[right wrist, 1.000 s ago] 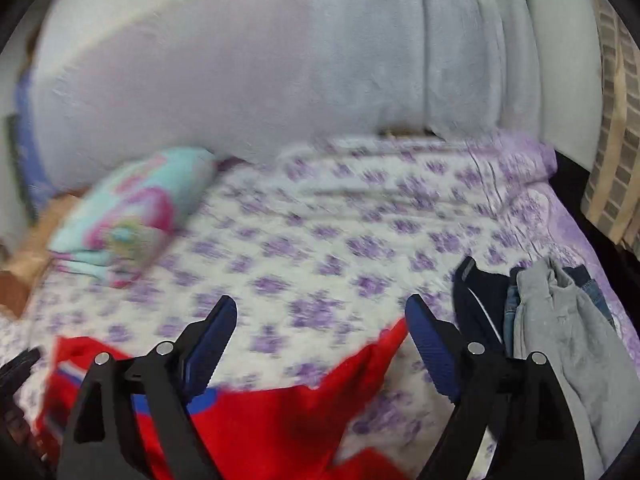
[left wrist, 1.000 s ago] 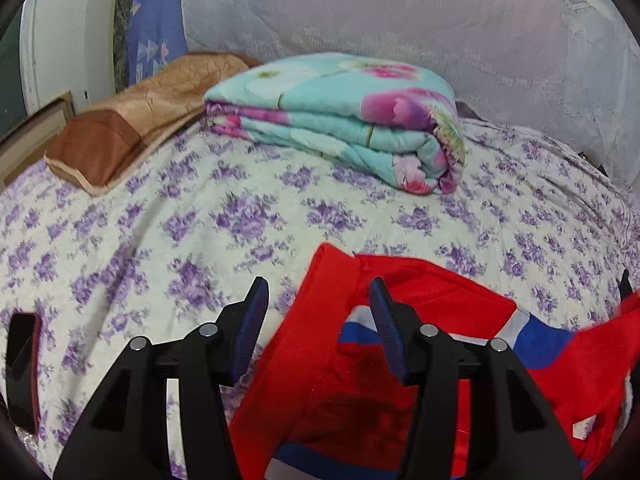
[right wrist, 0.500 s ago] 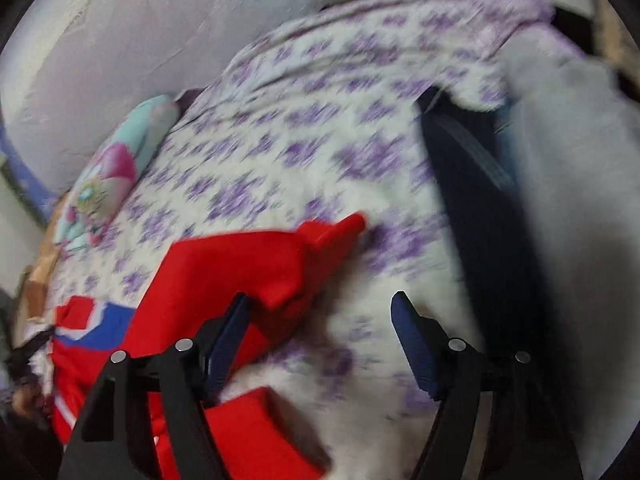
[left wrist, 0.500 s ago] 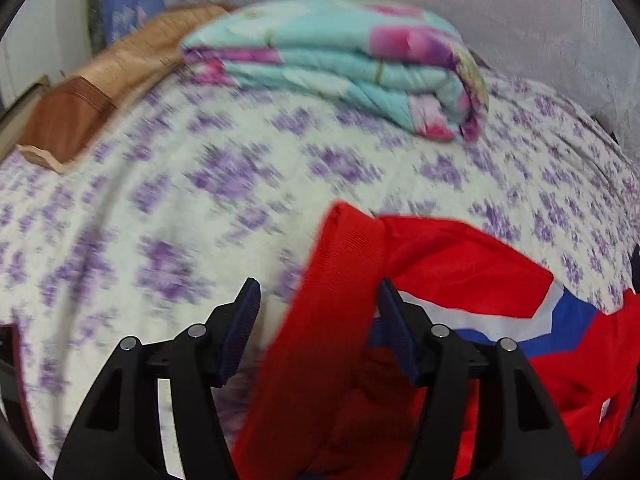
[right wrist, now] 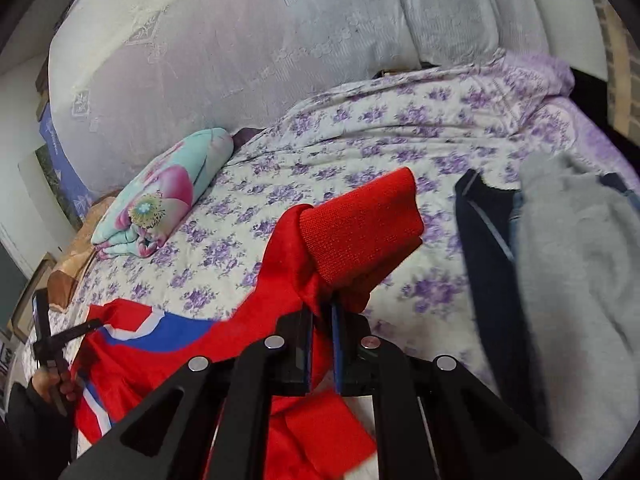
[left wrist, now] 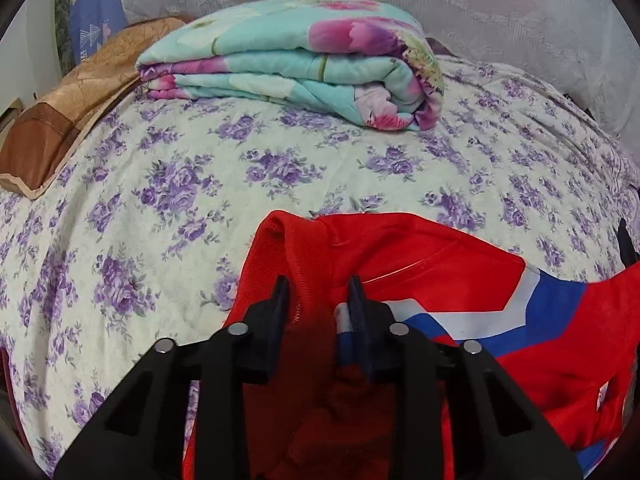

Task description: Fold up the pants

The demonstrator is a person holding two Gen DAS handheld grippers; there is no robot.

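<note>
Red pants with a blue and white stripe [left wrist: 460, 280] lie on a bed with a purple-flowered sheet [left wrist: 180, 184]. My left gripper [left wrist: 318, 300] has its fingers closed in on the red waistband end, gripping the cloth. In the right wrist view, my right gripper [right wrist: 321, 334] is shut on a red ribbed leg cuff [right wrist: 360, 220], which stands lifted above the sheet [right wrist: 360, 152]. The rest of the pants [right wrist: 160, 340] trails to the lower left. The left gripper [right wrist: 52, 344] shows there at the far left.
A folded teal floral quilt [left wrist: 300, 68] and a brown pillow [left wrist: 68, 104] lie at the back of the bed. A pile of grey and dark navy clothes [right wrist: 560, 260] lies on the right. A white lace-covered headboard [right wrist: 260, 40] stands behind.
Both grippers have closed: the left onto the waistband, the right onto the leg cuff, which is now lifted off the sheet.
</note>
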